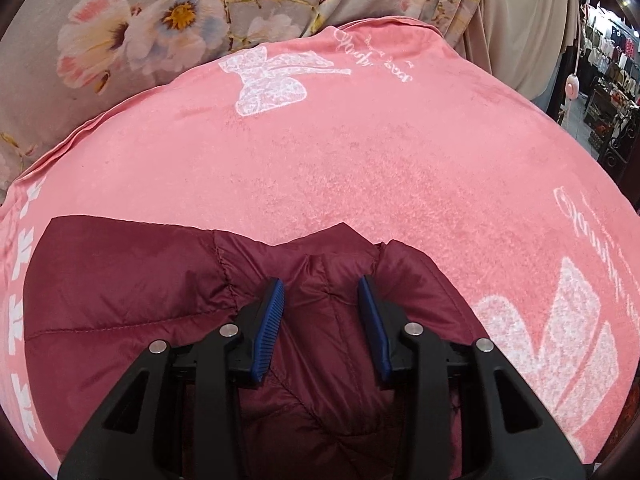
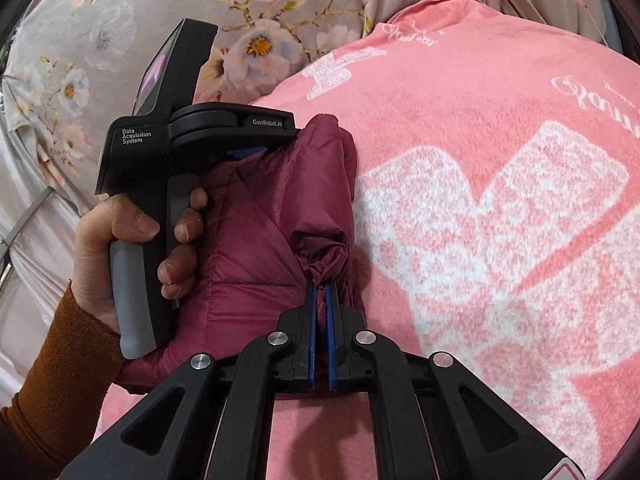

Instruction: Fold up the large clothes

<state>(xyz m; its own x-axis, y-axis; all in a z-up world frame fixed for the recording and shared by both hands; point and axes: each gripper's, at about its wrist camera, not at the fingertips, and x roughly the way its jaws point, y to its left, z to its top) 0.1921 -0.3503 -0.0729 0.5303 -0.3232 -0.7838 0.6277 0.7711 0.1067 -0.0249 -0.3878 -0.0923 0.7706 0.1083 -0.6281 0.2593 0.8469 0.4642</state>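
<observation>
maroon quilted puffer jacket (image 1: 132, 280) lies bunched on the pink bow-printed blanket (image 1: 360, 160). right claw (image 2: 320, 286) pinches a gathered fold, probably a cuff; left claw (image 1: 320, 288) hovers released above. pull taut before laying over.

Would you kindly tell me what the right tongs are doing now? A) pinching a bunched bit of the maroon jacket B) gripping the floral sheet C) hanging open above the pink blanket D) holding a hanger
A: the right tongs are nearly closed, with a gathered bit of the maroon jacket between their blue pads.
</observation>
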